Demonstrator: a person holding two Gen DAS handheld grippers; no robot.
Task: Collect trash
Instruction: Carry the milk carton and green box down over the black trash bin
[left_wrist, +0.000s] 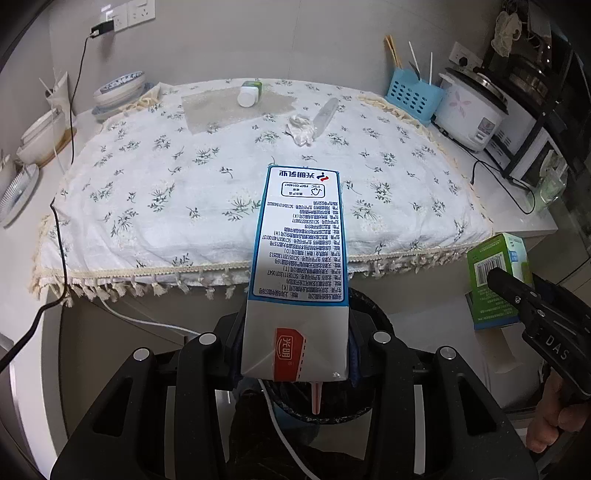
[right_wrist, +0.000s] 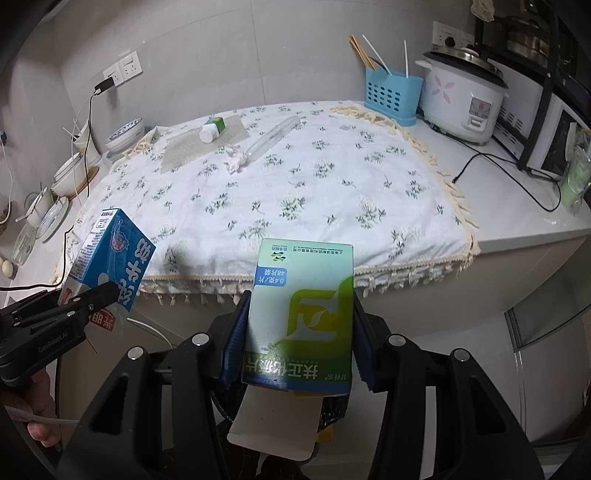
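Observation:
My left gripper (left_wrist: 295, 347) is shut on a blue and white milk carton (left_wrist: 301, 254), which points toward the table; the same carton (right_wrist: 110, 254) shows at the left of the right wrist view. My right gripper (right_wrist: 295, 343) is shut on a green medicine box (right_wrist: 303, 314), seen too as the box (left_wrist: 496, 273) at the right of the left wrist view. Both hang in front of the table edge, above a bin with a black bag (left_wrist: 365, 306). On the floral cloth (right_wrist: 295, 192) lie a white pill bottle (right_wrist: 211, 130), a crumpled tissue (right_wrist: 235, 159) and a clear plastic bottle (right_wrist: 273, 137).
A blue utensil basket (right_wrist: 393, 94) and a rice cooker (right_wrist: 461, 99) stand at the back right. Bowls and plates (right_wrist: 66, 173) crowd the left counter. A black cable (right_wrist: 509, 177) crosses the right counter, and another cable (left_wrist: 59, 236) hangs at the left. A hand (left_wrist: 554, 417) grips the right gripper's handle.

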